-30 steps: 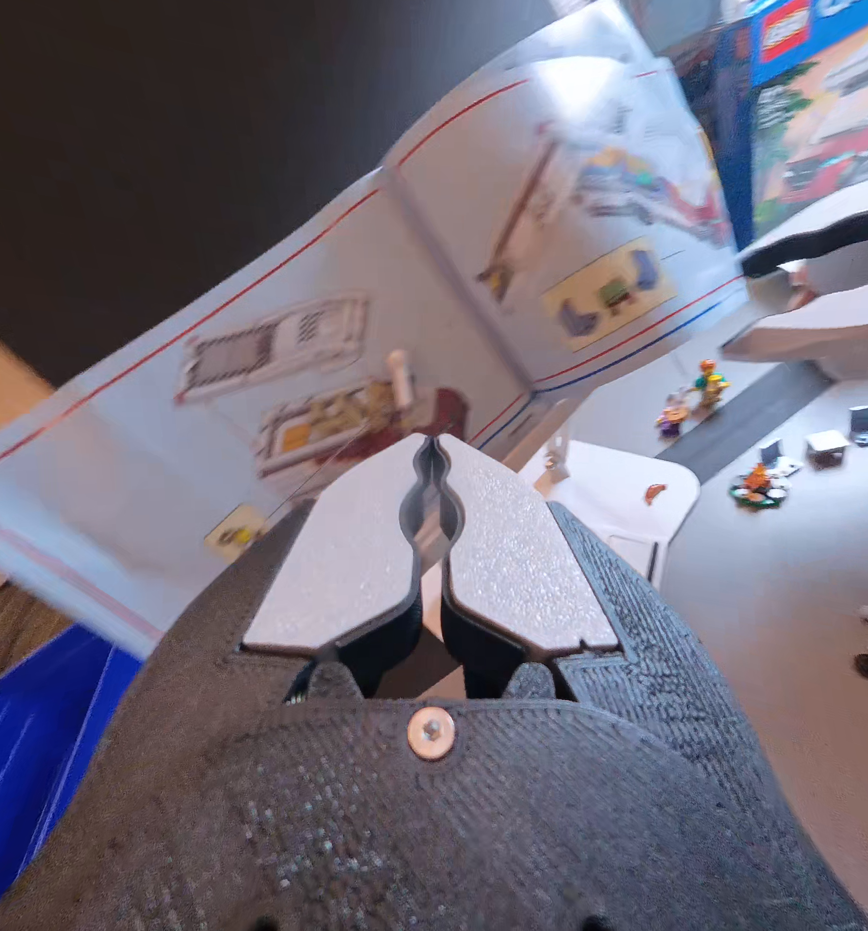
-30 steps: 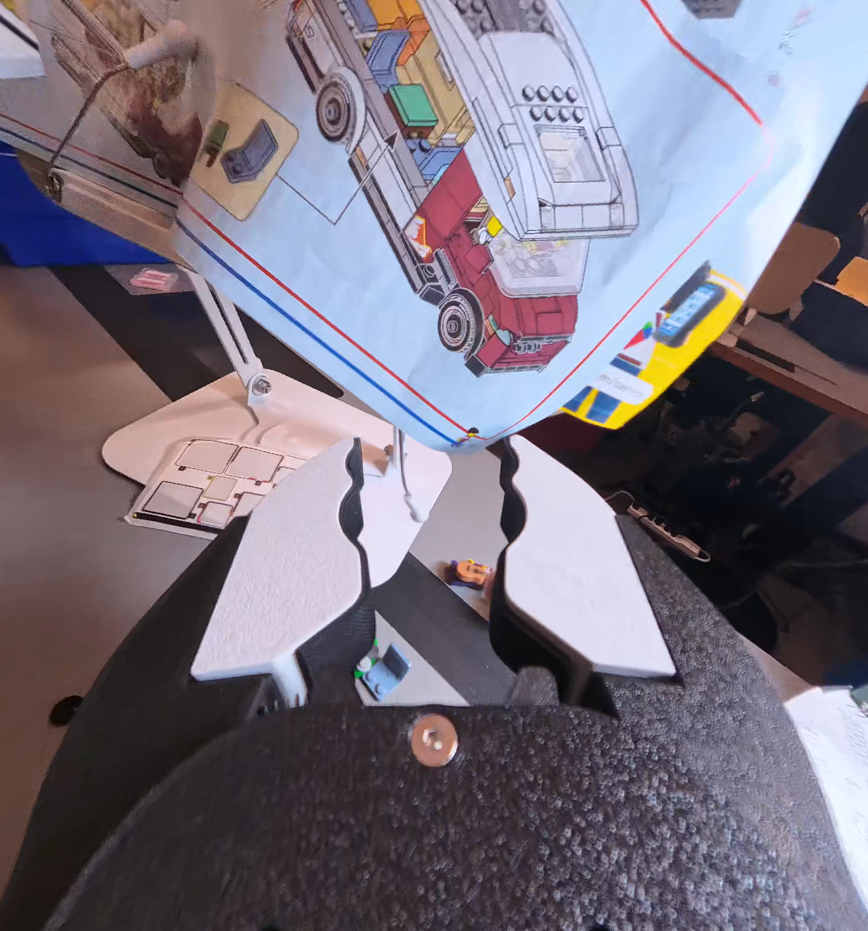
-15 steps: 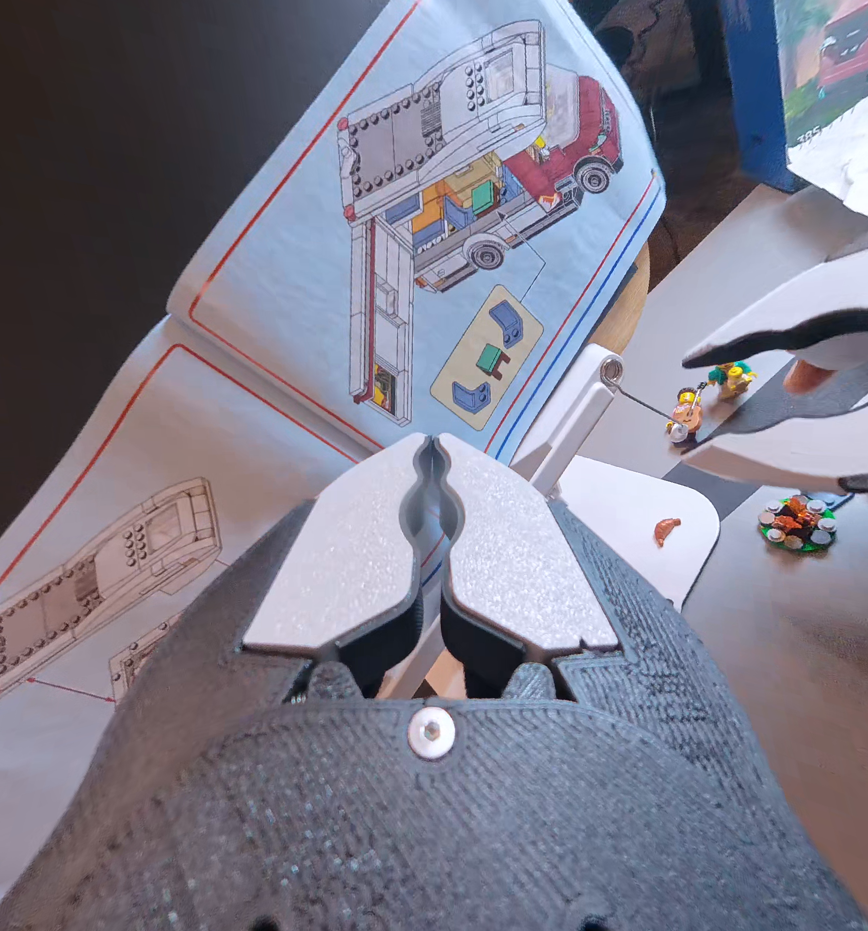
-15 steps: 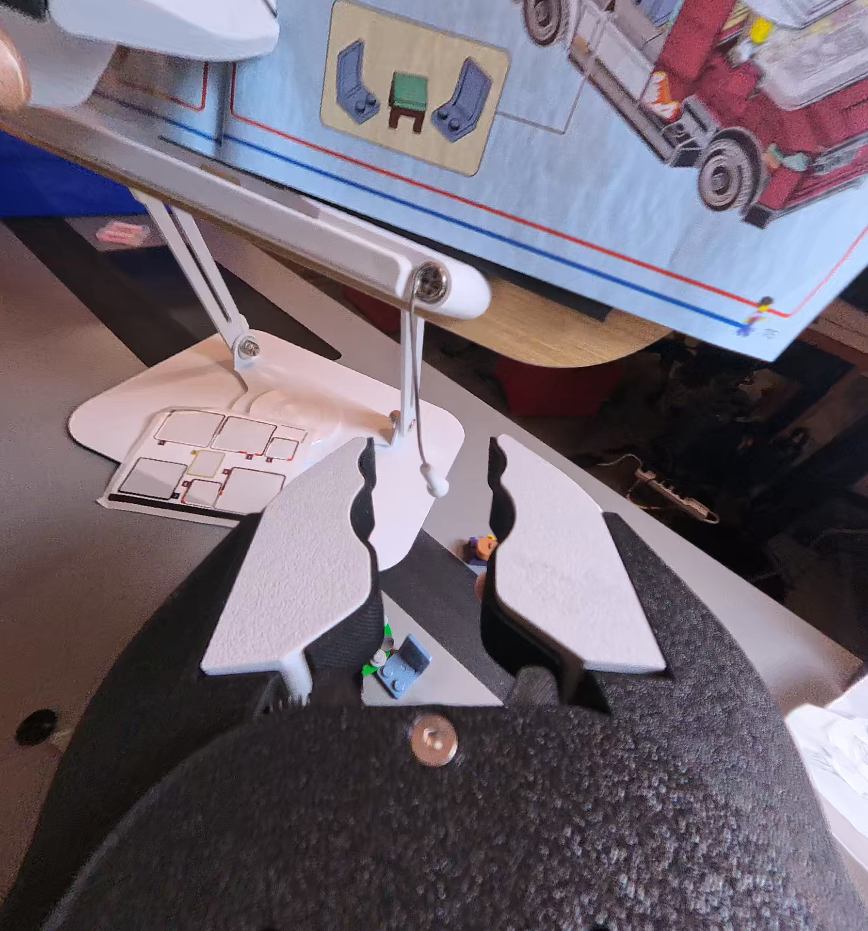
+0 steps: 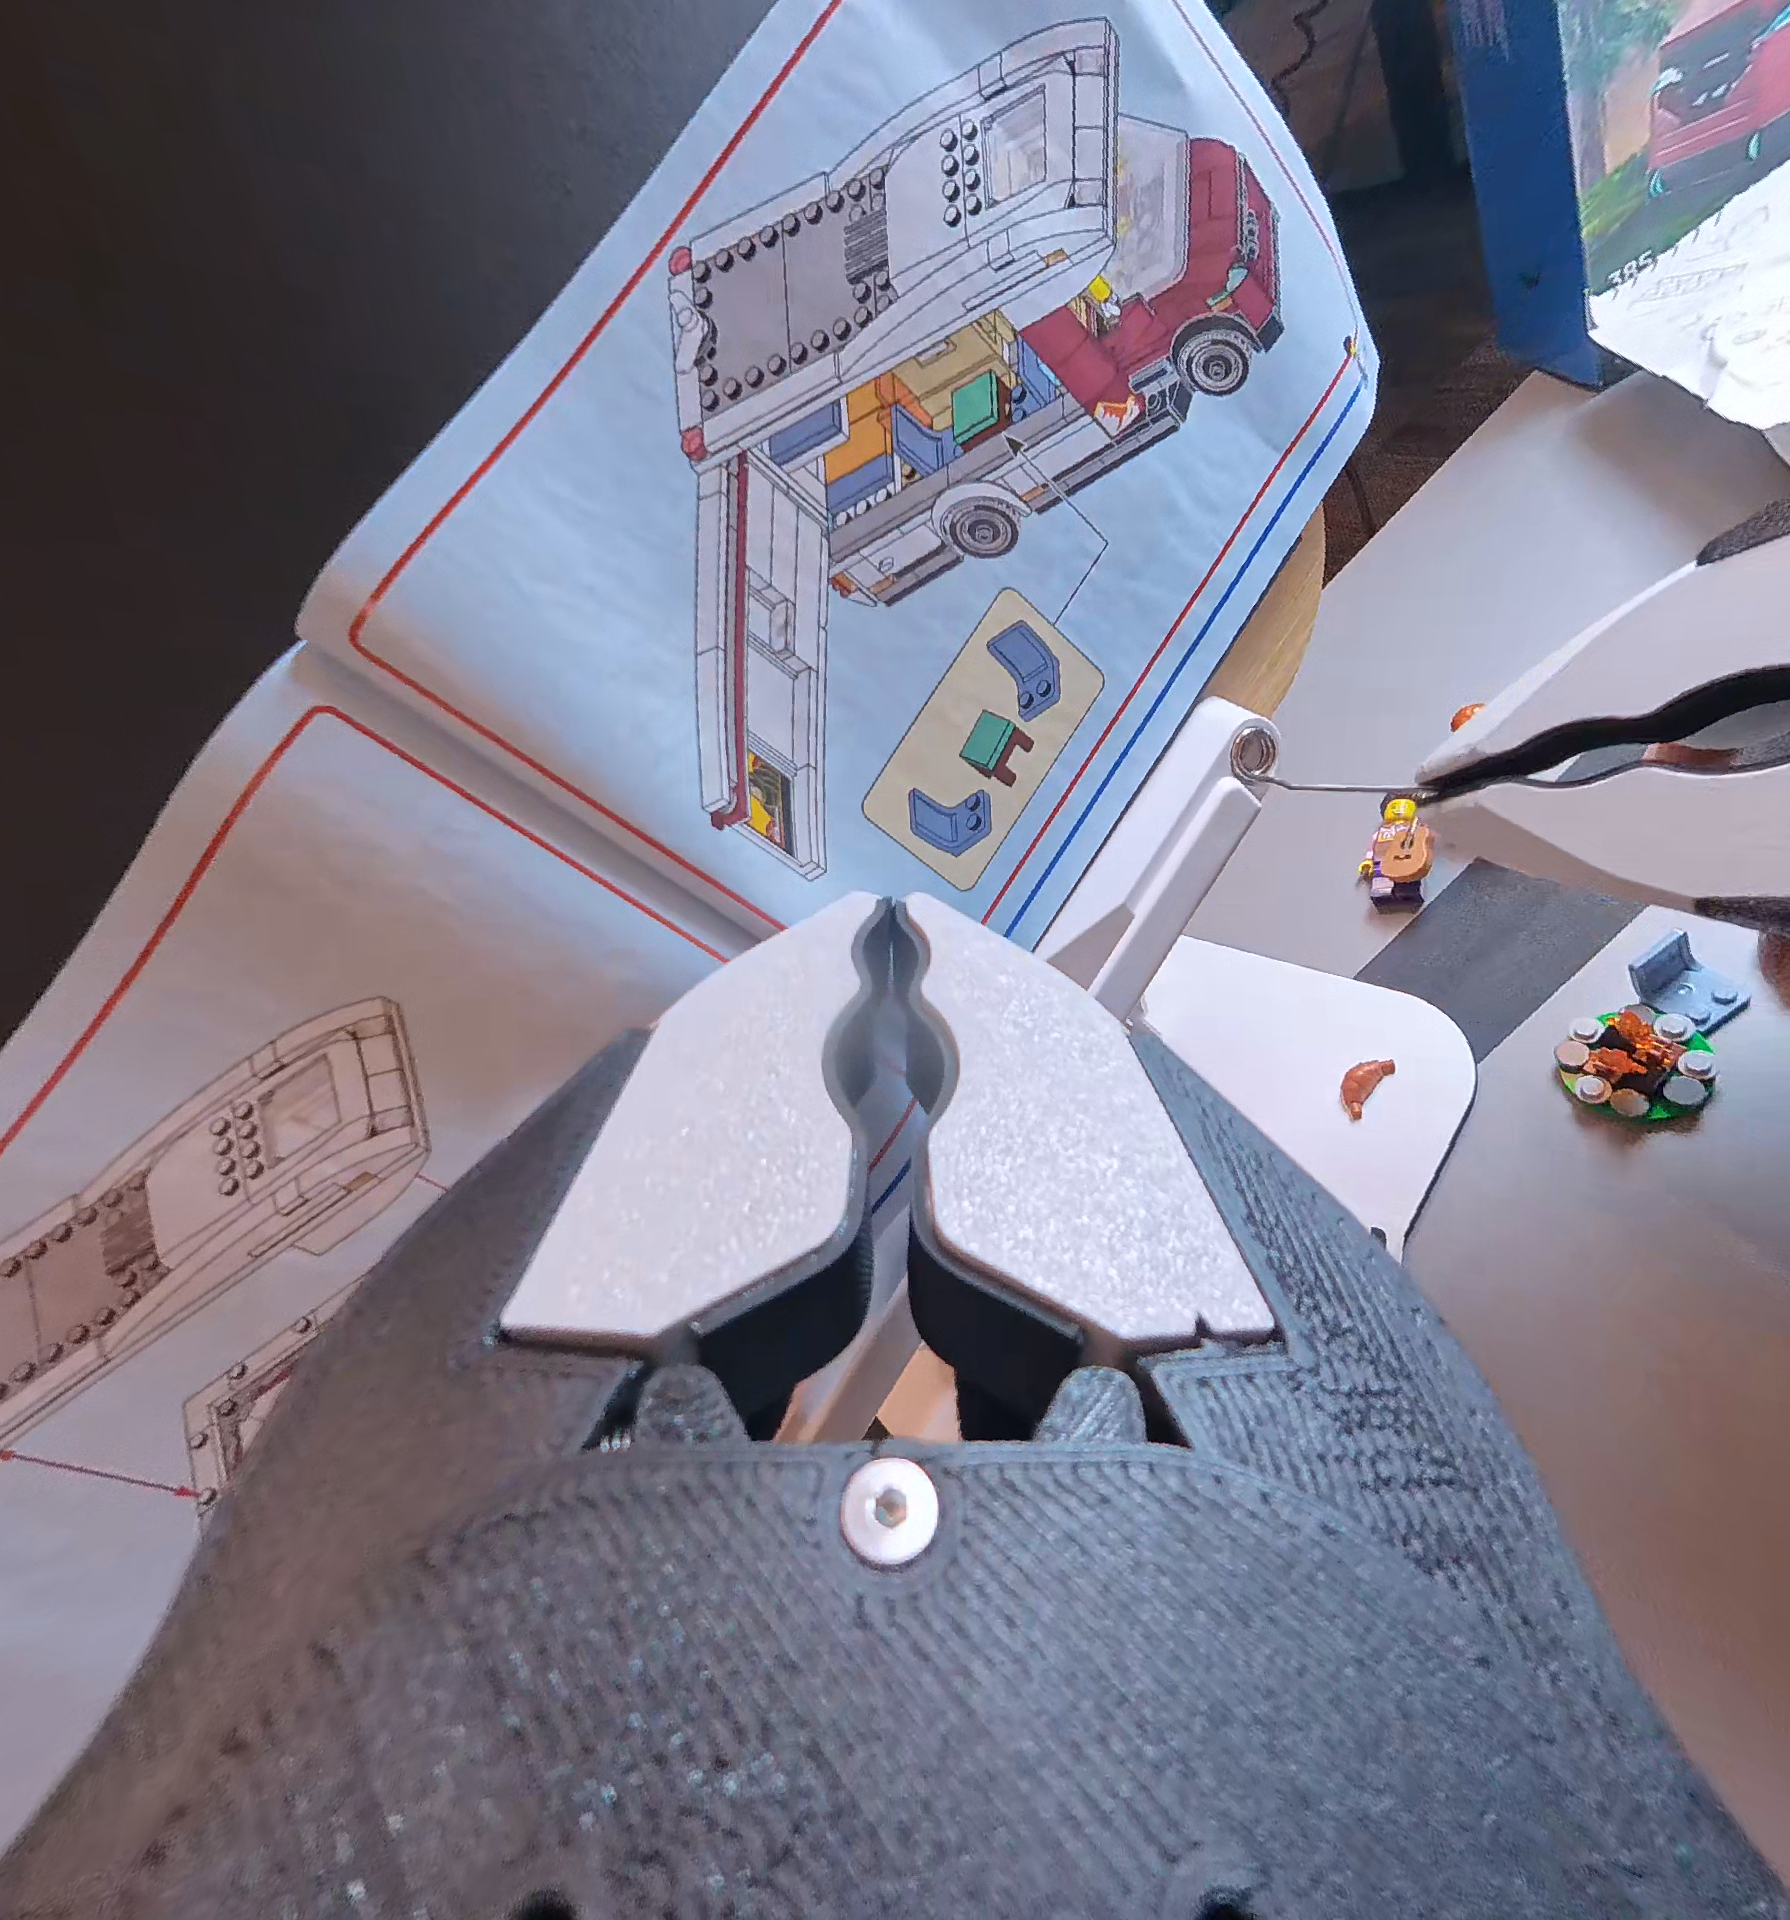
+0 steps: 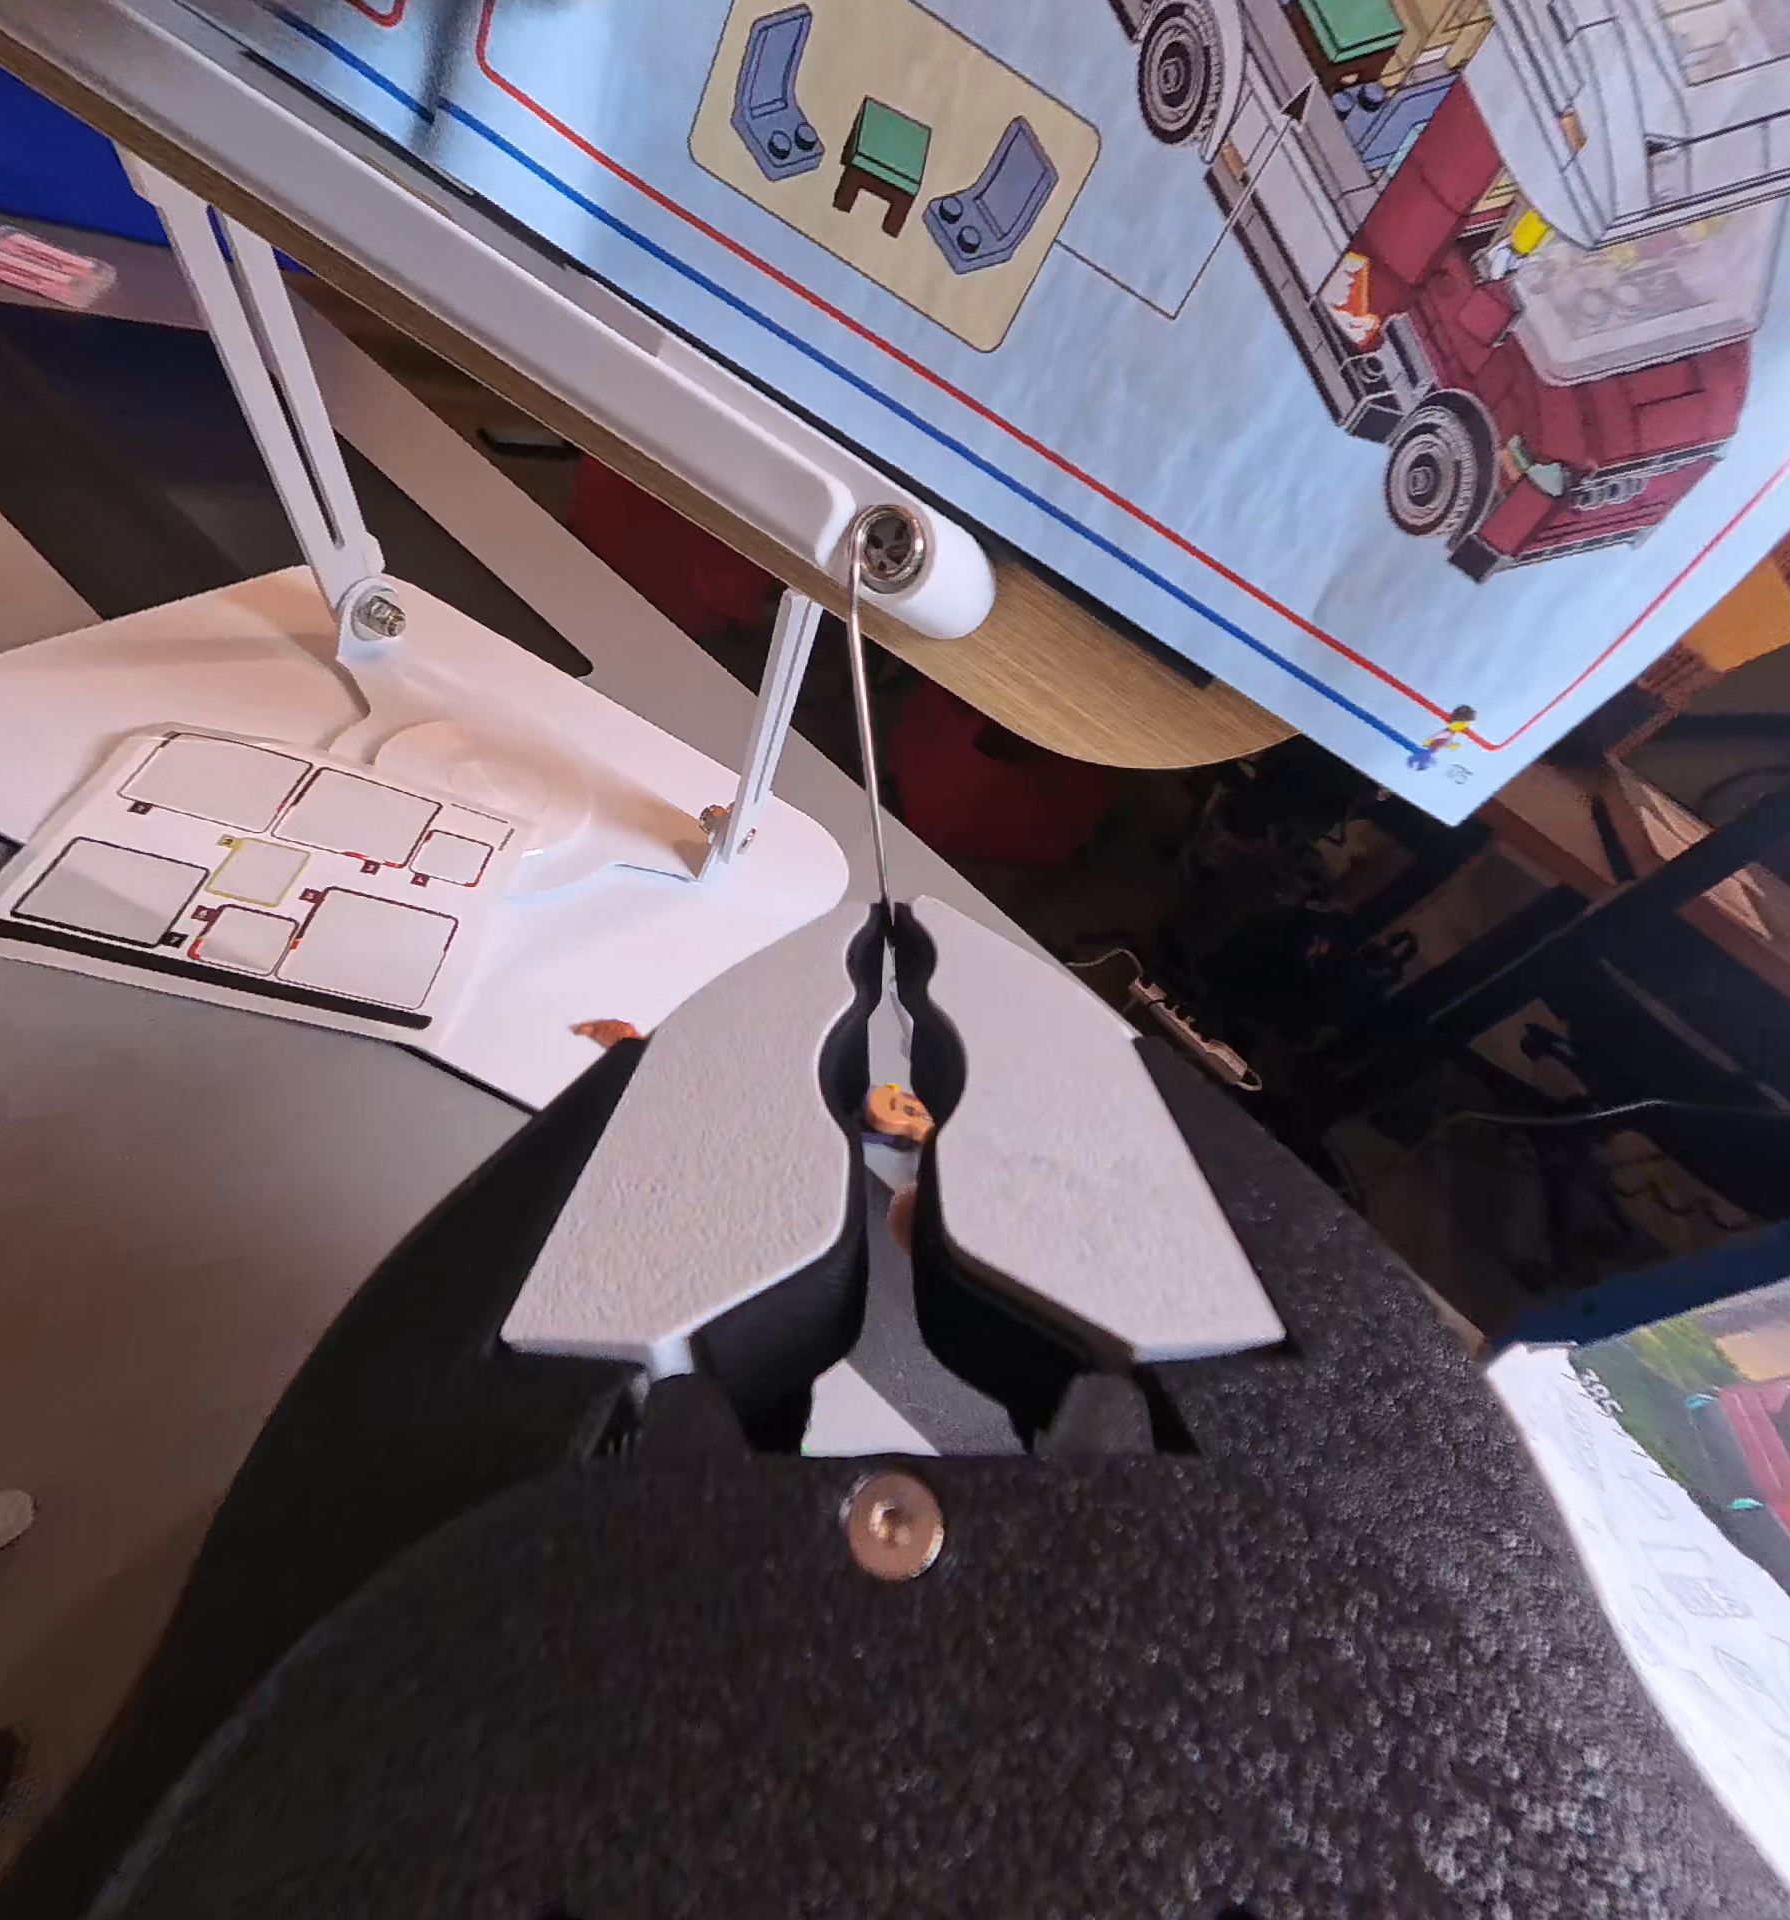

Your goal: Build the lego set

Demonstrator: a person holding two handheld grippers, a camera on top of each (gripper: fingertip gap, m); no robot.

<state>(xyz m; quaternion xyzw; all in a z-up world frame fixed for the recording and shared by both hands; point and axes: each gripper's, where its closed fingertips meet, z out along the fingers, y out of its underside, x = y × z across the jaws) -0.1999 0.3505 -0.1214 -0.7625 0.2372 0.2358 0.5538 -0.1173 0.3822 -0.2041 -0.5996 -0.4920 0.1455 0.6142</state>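
Observation:
An open instruction booklet (image 5: 870,520) with pale blue pages lies against a tilted book stand. My left gripper (image 5: 891,916) is shut on the booklet's lower edge; paper shows between its pads. The stand has a wooden board (image 6: 1078,675), white legs and a white base (image 6: 579,810). A thin metal wire page holder (image 6: 870,727) hangs from the pivot on the stand's white ledge. My right gripper (image 6: 889,914) is shut on the wire's free end. The left wrist view shows the same grip (image 5: 1431,795) on the wire (image 5: 1327,787), to the booklet's right (image 6: 1182,260).
A minifigure with a guitar (image 5: 1400,852), a brown croissant piece (image 5: 1367,1081), a round green campfire piece (image 5: 1634,1065) and a grey-blue seat piece (image 5: 1680,977) lie on the grey table. A sticker sheet (image 6: 236,873) lies on the stand's base. A blue toy box (image 5: 1649,156) stands behind. Some 12 cm of space lies between my two pairs of fingers. The white base (image 6: 579,810) lies around 15 cm away from my right fingertips.
My left gripper swung the booklet down onto the stand and kept hold of it. My right gripper moved up to the hanging wire and its pads came together on the wire's end.

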